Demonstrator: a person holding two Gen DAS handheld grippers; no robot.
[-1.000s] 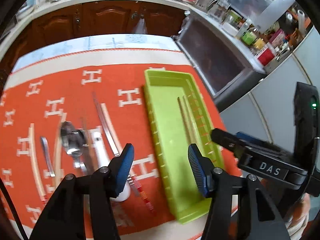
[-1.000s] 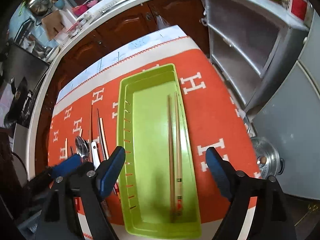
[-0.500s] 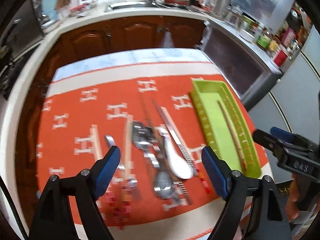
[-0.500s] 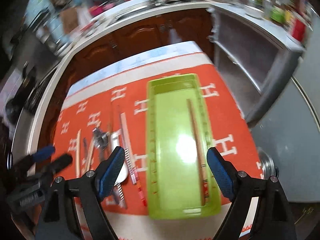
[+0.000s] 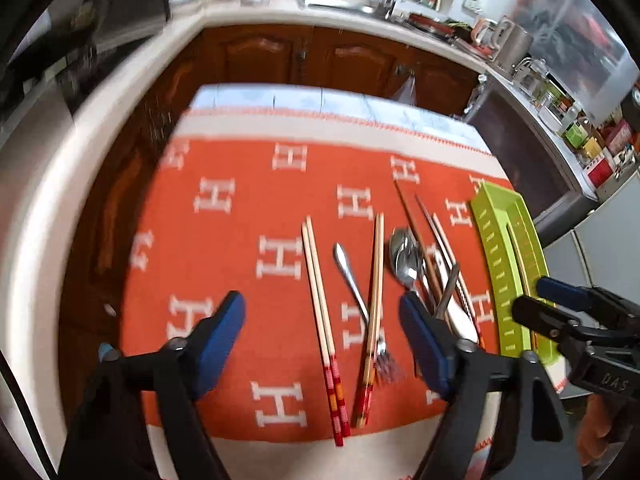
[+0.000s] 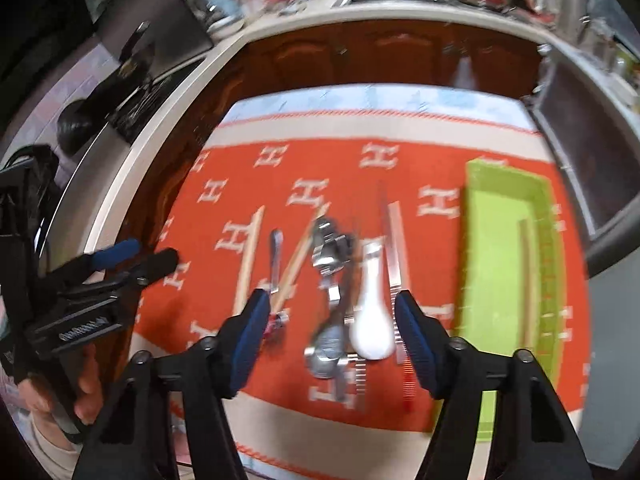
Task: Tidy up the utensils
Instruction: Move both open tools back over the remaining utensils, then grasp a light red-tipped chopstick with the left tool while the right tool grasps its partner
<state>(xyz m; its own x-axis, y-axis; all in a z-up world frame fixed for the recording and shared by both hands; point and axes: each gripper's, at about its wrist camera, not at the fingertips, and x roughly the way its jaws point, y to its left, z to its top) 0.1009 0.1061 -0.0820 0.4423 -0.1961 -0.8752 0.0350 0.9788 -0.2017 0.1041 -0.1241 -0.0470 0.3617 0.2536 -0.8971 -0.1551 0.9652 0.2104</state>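
The left gripper (image 5: 322, 334) hangs above the orange cloth (image 5: 240, 220) with its jaws spread, having just narrowed a little. Nothing is pinched; two pairs of chopsticks (image 5: 320, 300) and a fork (image 5: 352, 280) lie below the gap. The right gripper (image 6: 330, 334) is also spread and empty, its jaws having just been closing, above a white spoon (image 6: 370, 316) and a heap of metal spoons (image 6: 330, 264). The green tray (image 6: 504, 280) sits at the cloth's right edge, with one pair of chopsticks (image 6: 528, 280) in it.
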